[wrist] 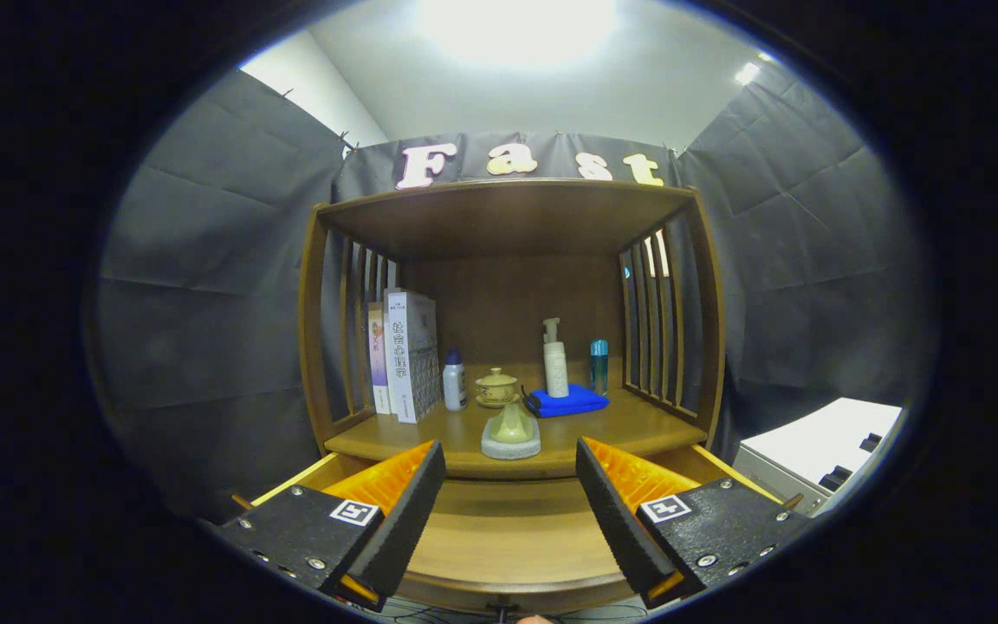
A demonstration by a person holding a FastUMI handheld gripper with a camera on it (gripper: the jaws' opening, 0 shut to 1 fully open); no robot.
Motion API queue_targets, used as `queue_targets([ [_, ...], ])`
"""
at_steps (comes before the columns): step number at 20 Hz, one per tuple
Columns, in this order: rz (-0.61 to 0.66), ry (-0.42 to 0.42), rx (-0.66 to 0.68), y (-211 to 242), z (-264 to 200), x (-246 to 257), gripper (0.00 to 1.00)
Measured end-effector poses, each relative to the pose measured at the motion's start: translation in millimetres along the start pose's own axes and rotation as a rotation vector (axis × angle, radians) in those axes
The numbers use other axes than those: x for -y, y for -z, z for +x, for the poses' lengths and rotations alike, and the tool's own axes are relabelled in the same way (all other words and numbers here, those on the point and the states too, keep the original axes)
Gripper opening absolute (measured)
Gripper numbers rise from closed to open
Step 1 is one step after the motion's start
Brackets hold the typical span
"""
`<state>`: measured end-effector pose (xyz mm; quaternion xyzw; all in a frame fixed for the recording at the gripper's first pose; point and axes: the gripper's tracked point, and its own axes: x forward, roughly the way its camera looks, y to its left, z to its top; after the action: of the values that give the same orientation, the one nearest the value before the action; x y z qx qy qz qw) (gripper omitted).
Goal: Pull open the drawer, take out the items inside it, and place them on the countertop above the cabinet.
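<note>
Wooden drawer stands pulled out below the countertop, and the gripper hovers over it, fingers spread apart and holding nothing. On the countertop, left to right: books, a white bottle, a lidded cup, a blue cloth.

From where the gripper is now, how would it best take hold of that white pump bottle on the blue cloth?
Probably by the straight body of the pump bottle, below the thin pump head, coming from the front. It stands upright on the blue cloth, with the blue bottle just beside it, so a level front approach looks safest. The gripper is open, holding nothing, well short of it.
</note>
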<state>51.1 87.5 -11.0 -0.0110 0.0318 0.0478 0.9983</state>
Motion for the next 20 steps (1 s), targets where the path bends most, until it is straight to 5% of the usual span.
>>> queue_targets([
  [20, 0.017, -0.009, -0.023, 99.3, -73.7, -6.4, 0.94],
])
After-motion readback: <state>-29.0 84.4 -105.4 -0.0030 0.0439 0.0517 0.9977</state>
